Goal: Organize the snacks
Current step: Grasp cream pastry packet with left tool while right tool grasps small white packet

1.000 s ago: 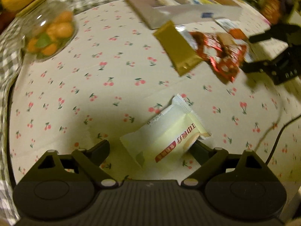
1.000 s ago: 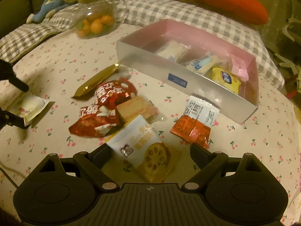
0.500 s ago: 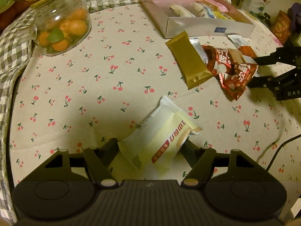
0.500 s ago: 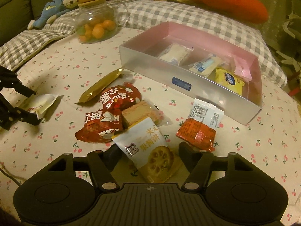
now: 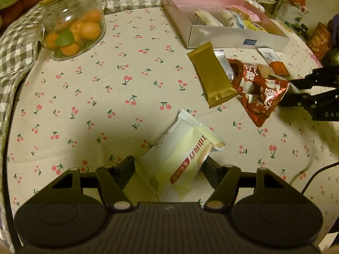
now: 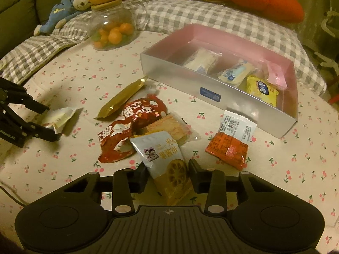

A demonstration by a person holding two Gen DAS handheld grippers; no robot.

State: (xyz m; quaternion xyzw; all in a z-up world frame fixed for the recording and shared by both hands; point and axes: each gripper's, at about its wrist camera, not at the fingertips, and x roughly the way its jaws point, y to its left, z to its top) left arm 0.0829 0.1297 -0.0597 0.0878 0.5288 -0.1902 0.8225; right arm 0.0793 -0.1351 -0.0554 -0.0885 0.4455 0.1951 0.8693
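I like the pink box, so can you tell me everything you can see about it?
The pink box is a long, shallow, open-topped tray with pink inner walls and a frosted, silvery front wall bearing a small blue label. It looks like plastic. It rests flat on the cherry-print cloth, its far side against the grey checked cushion. Inside lie several wrapped snacks, among them a yellow packet. No tongs touch it.

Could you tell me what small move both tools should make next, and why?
Probably finish closing, then lift. The left tool is closing around the pale packet, the right tool around the lotus-chip packet, and both packets lie outside the box.
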